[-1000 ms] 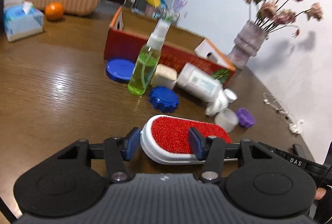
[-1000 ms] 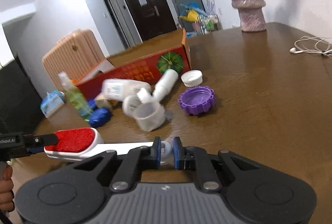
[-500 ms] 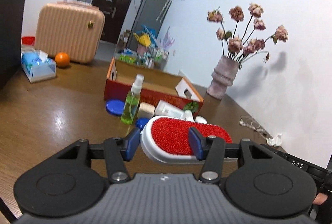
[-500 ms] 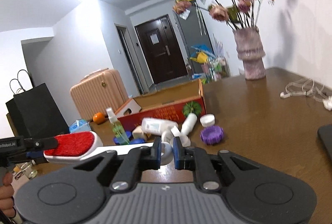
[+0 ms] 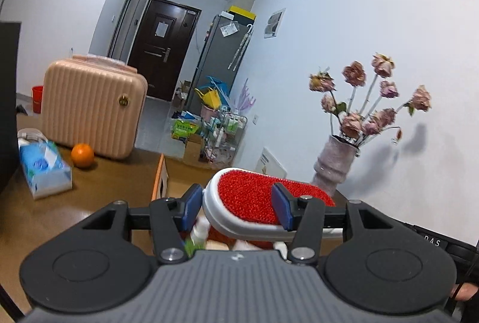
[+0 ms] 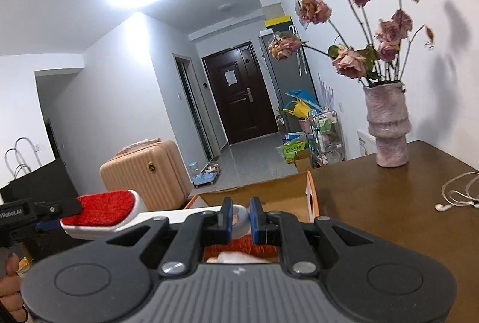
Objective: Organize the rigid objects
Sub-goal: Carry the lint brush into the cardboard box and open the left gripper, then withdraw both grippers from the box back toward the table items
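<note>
Both grippers hold one white lint brush with a red pad, lifted above the table. My left gripper (image 5: 236,208) is shut on the brush head (image 5: 248,200). My right gripper (image 6: 239,216) is shut on the ring end of its white handle (image 6: 239,215); the red head (image 6: 104,208) shows at the left of the right wrist view, with the left gripper's fingers on it. The open cardboard box (image 6: 269,191) lies just beyond and below the brush. The other small items are mostly hidden under the grippers.
A pink suitcase (image 5: 89,104), an orange (image 5: 82,155) and a blue tissue pack (image 5: 45,167) stand on the far left of the wooden table (image 6: 389,218). A vase of dried roses (image 6: 387,125) stands at the right, with white earphones (image 6: 458,194) beyond it.
Both grippers have lifted the brush upward and toward the box; the bottles and caps on the table have dropped out of view below them.
</note>
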### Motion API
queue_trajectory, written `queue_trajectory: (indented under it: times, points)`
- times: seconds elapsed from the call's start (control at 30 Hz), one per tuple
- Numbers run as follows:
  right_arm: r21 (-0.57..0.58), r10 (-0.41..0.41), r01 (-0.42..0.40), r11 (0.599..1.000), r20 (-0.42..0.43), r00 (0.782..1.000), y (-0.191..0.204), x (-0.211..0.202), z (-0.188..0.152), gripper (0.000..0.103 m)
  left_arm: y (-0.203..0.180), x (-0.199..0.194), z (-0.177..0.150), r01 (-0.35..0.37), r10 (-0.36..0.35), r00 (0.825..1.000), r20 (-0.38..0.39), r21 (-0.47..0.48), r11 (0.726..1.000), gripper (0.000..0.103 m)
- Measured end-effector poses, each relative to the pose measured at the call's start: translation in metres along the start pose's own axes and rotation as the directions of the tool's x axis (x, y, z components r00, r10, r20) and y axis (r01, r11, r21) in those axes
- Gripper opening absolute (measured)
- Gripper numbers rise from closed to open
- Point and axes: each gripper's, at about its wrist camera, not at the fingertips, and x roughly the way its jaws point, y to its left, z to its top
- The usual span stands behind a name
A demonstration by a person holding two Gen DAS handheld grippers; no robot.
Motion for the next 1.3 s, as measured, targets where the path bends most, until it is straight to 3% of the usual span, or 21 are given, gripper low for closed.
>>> queue_trajectory:
  times: [0.13,0.3,0.43,0.57,0.67,0.77,0.8,0.9,0.97,1.1,1.2,1.3]
  points:
    - [0.018,-0.024,0.025,1.0,-0.024,0.999,-0.01,0.06,0.021,0.012,0.01,0.047,0.024,-0.009,0.009,1.0,-0.024,0.011,1.0,0.051]
    - [0.013,-0.061,0.064,0.998,-0.12,0.991,-0.028,0.159,0.041,0.012,0.046,0.149,0.052,-0.015,0.011,0.992,-0.128,-0.032,0.999,0.051]
    - [0.023,-0.091,0.099,0.995,-0.242,0.966,-0.052,0.253,0.05,0.012,0.087,0.245,0.054,-0.033,0.013,0.976,-0.219,-0.086,0.996,0.051]
    - [0.073,-0.103,0.142,0.987,-0.387,0.916,-0.079,0.342,0.039,0.012,0.122,0.33,0.041,-0.105,0.048,0.938,-0.344,-0.148,0.983,0.051]
    - [0.044,-0.121,0.155,0.987,-0.435,0.892,-0.084,0.381,0.03,0.012,0.129,0.373,0.03,-0.166,0.124,0.912,-0.392,-0.074,0.983,0.05]
    - [-0.034,-0.155,0.157,0.987,-0.451,0.879,-0.082,0.407,0.024,0.012,0.132,0.403,0.019,-0.188,0.159,0.874,-0.46,-0.019,0.982,0.048]
    - [-0.051,-0.155,0.149,0.988,-0.464,0.872,-0.079,0.413,0.022,0.012,0.127,0.41,0.016,-0.161,0.163,0.869,-0.467,0.046,0.986,0.049]
    - [-0.183,-0.237,0.172,0.968,-0.449,0.861,-0.067,0.426,0.016,0.02,0.116,0.419,0.012,-0.152,0.206,0.865,-0.457,0.151,0.977,0.059]
    - [-0.25,-0.276,0.178,0.952,-0.44,0.855,-0.062,0.426,0.011,0.043,0.112,0.416,0.01,-0.143,0.213,0.874,-0.437,0.189,0.972,0.061]
    - [-0.324,-0.326,0.201,0.924,-0.398,0.858,-0.051,0.412,0.007,0.044,0.11,0.408,0.008,-0.124,0.191,0.883,-0.428,0.18,0.976,0.068]
    - [-0.352,-0.349,0.218,0.91,-0.369,0.861,-0.05,0.398,0.006,0.052,0.1,0.407,0.004,-0.099,0.171,0.87,-0.462,0.175,0.979,0.068]
    - [-0.326,-0.309,0.197,0.925,-0.342,0.888,-0.049,0.375,0.021,0.052,0.085,0.4,0.01,-0.121,0.214,0.873,-0.438,0.231,0.966,0.071]
